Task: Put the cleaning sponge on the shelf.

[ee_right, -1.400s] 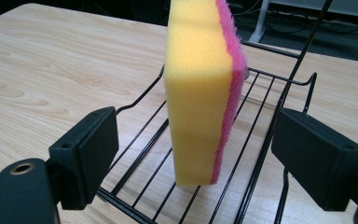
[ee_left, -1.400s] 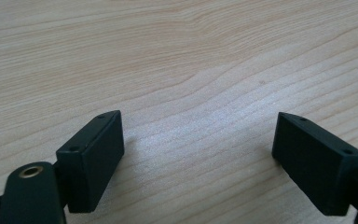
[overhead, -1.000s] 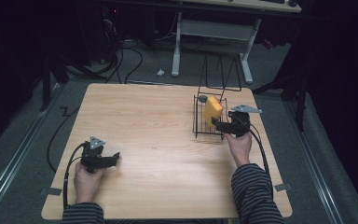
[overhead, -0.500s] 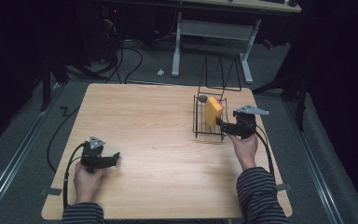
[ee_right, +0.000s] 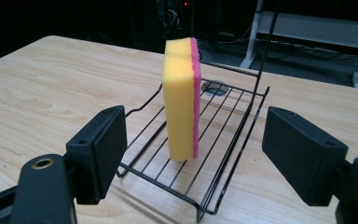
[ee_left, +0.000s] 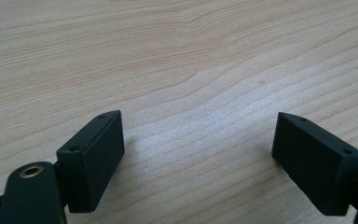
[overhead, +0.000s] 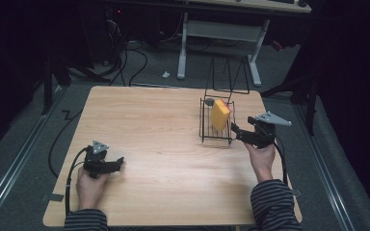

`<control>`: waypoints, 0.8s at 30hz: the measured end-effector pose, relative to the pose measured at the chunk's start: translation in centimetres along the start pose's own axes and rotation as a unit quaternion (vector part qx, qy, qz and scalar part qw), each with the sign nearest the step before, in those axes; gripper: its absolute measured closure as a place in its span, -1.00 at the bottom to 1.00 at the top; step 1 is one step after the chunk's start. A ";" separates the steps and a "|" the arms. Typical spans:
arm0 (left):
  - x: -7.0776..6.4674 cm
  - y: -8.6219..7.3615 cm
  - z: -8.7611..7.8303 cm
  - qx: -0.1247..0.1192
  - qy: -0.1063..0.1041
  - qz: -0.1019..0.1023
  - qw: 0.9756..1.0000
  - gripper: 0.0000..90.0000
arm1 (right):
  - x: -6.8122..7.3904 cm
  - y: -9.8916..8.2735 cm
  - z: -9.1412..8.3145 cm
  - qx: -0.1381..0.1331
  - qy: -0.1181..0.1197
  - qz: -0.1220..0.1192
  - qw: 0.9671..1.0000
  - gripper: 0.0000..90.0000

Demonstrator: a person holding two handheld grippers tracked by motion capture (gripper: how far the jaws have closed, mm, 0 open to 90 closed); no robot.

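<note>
A: While the right tool (overhead: pixel 237 133) sits at the right of the high view, just off the wire rack's (overhead: pixel 205 126) near right corner, what's it holding?

B: Nothing. In the right gripper view its jaws stand wide apart, air between them. The rack and sponge (ee_right: pixel 182 98) are framed in the gap, a little way beyond the jaw tips.

A: Sponge position?

B: Standing on edge on the rack's wire floor (ee_right: pixel 223 135), upright. Yellow foam with a pink scrub layer on the side that faces right in the right gripper view. In the high view the sponge (overhead: pixel 219 115) is right of centre, inside the rack.

A: Rack itself?

B: Black wire, low tray with a tall wire loop rising at the back. It rests on the wooden counter (overhead: pixel 154 130) toward the right edge. There's a small round grey thing (overhead: pixel 209 101) at the rack's far left corner; possibly a grommet in the counter, too small to say.

A: Left tool?

B: Lower left of the high view, left tool (overhead: pixel 116 163) held in the left hand (overhead: pixel 89 185), low over the counter, well apart from the rack. The left gripper view shows both jaws spread wide, bare wood grain (ee_left: pixel 191 70) between them. Empty.

A: Right hand?

B: Right hand (overhead: pixel 261 159) grips the tool from behind, striped sleeve (overhead: pixel 274 204) at lower right. Cable (overhead: pixel 283 161) trails back along the forearm.
</note>
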State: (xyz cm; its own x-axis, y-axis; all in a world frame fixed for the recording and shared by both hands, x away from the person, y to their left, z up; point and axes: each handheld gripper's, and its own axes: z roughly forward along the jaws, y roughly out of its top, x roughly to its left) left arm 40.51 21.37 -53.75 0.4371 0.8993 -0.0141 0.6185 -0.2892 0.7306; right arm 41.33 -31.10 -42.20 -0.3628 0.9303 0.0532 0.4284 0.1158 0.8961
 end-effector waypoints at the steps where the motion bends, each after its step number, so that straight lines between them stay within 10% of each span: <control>1: 0.0 0.0 0.0 0.000 0.000 0.000 1.000 -0.62 | -0.1 -0.1 -0.2 0.000 0.000 0.001 1.000 -0.50; 24: 0.0 0.0 0.0 0.000 0.000 0.000 1.000 -0.62 | -0.7 -1.8 -4.7 -0.028 -0.003 0.014 0.999 -0.38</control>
State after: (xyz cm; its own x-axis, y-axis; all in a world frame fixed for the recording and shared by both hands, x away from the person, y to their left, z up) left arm 40.51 21.37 -53.75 0.4372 0.8992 -0.0140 0.6184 -0.2893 0.7307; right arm 36.95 -33.63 -41.79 -0.3464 0.9350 0.0762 0.3908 0.0699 0.9178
